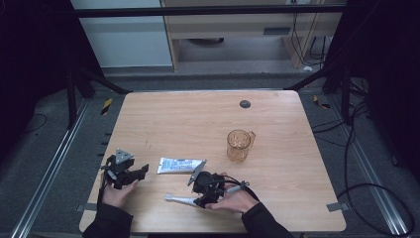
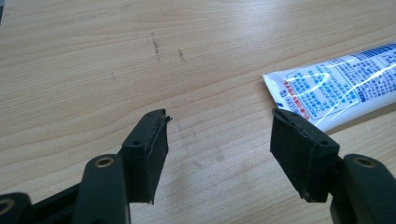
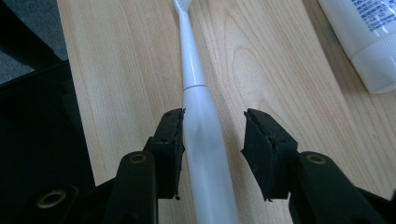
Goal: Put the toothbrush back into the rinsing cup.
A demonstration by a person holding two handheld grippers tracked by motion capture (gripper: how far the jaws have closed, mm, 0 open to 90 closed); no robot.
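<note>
A white toothbrush (image 3: 196, 93) lies flat on the wooden table (image 1: 198, 119) near its front edge, head pointing left in the high view (image 1: 179, 199). My right gripper (image 3: 214, 116) straddles its thick handle: the left pad touches it, and a gap shows at the right pad. That gripper (image 1: 200, 201) sits low in a hand at the front centre. A white and blue toothpaste tube (image 1: 181, 164) lies just behind it. My left gripper (image 2: 219, 116) is open over bare wood, with the flat end of the tube (image 2: 336, 88) just beyond its right jaw. In the high view this left gripper (image 1: 141, 173) sits at the front left.
An amber see-through cup (image 1: 239, 145) with a handle stands right of centre. A small dark round spot (image 1: 244, 103) marks the far part of the table. The tube's cap end (image 3: 369, 42) lies to the upper right in the right gripper view. Metal frame rails and cables surround the table.
</note>
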